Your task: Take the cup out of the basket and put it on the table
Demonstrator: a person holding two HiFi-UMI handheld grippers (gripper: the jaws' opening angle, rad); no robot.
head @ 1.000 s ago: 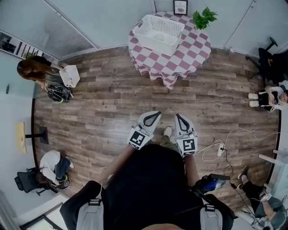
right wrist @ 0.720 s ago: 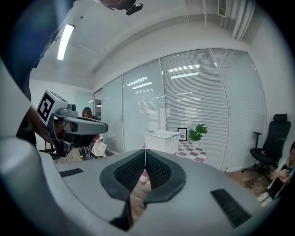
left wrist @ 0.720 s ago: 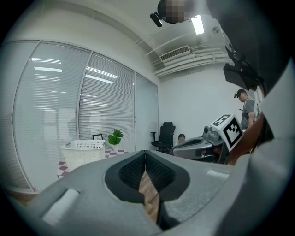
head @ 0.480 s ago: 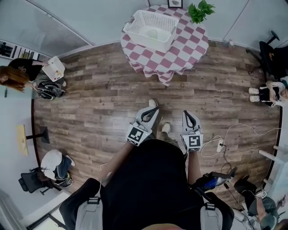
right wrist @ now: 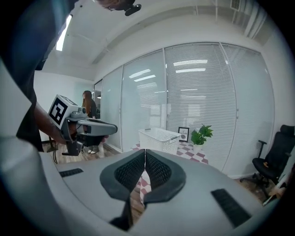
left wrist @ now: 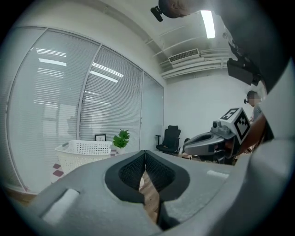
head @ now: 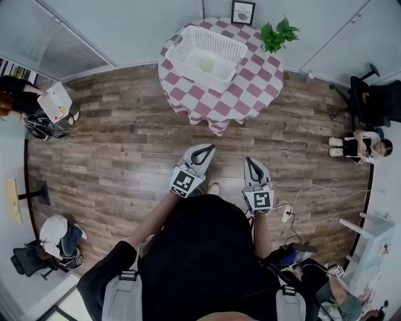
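A white lattice basket (head: 188, 39) stands on a round table (head: 254, 75) with a pink-and-white check cloth, at the top of the head view. Inside the basket lies a pale green cup (head: 207, 63). My left gripper (head: 207, 148) and right gripper (head: 250, 161) are held side by side over the wooden floor, well short of the table, both shut with nothing between the jaws. In the left gripper view the basket (left wrist: 83, 150) sits far off to the left of the shut left gripper (left wrist: 145, 154). The right gripper view has the basket (right wrist: 159, 138) straight ahead beyond the right gripper (right wrist: 145, 152).
A potted plant (head: 276, 34) and a small picture frame (head: 242, 11) stand on the table behind the basket. People sit along the room's edges at left and right. A black office chair (head: 369, 100) is at the right, and a power strip (head: 285, 213) with cable lies on the floor.
The person has walked towards the table: table and basket sit lower and larger in the head view. Both grippers came forward with the person and stay shut.
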